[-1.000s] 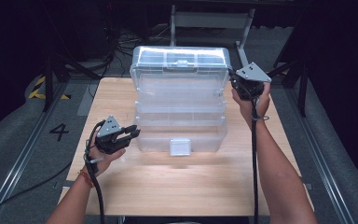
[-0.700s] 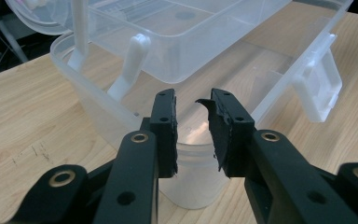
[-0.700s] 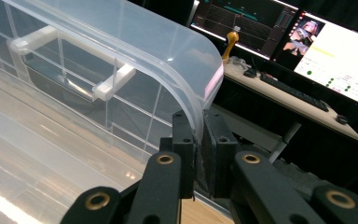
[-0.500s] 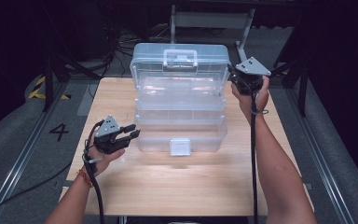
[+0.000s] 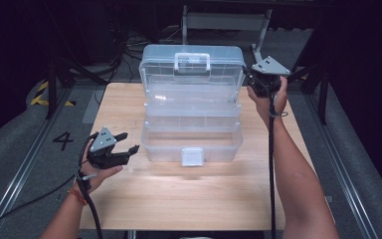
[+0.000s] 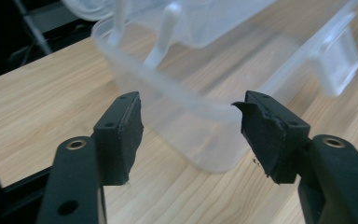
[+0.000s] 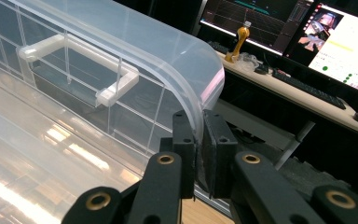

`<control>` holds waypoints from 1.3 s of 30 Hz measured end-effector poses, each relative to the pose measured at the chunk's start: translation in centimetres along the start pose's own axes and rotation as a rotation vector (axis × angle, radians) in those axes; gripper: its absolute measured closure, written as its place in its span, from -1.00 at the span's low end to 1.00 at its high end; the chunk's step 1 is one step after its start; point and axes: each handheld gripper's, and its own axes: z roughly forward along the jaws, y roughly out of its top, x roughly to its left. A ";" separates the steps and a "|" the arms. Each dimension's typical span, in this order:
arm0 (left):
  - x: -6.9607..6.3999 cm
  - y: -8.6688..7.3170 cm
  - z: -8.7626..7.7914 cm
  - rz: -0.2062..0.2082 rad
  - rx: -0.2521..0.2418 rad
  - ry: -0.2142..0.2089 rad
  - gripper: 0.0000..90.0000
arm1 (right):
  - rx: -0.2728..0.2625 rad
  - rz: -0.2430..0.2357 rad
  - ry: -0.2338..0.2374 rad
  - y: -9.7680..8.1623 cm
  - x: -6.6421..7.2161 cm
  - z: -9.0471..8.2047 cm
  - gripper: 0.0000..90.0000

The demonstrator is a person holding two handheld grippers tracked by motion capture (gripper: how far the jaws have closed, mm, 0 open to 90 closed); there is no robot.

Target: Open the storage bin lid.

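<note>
Clear plastic tool box (image 5: 191, 117) stands in the middle of the table (image 5: 189, 199), lid raised upright at the far side, stepped trays fanned open above the base, grey latch (image 5: 193, 156) facing the person.

Right gripper (image 5: 258, 79): fingers clenched on the rim at the lid's right corner, wall pinched thin between the pads, as the right gripper view shows (image 7: 198, 140).

Left gripper (image 5: 124, 149): fingers released, nothing between them, having just been opening; it sits just beside the base's front-left corner, apart from it.

Handling, judged: thin-walled, light, apparently empty. Smooth plastic is likely slippery and will flex under a pinch; hinged trays and link arms (image 6: 161, 35) may swing if jolted. Best holds are the lid rim, the carry handle (image 5: 192, 60) or the base lip, not the tray walls.

Room: open wood ahead of and to both sides of the box. Table edges fall to floor rails on either side; a stand crowds the far edge behind the lid
</note>
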 end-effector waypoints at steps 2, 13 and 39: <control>-0.1 -0.7 -0.2 0.017 0.044 0.011 -0.21 | 0.002 -0.002 0.003 0.0 -0.1 0.0 0.90; -1.0 -5.2 0.0 0.079 0.251 -0.078 -0.41 | 0.021 0.017 0.024 0.5 -0.6 0.9 0.90; -2.0 -8.1 0.8 -0.060 0.275 -0.099 -0.71 | 0.046 0.064 0.050 0.9 -1.8 3.0 0.90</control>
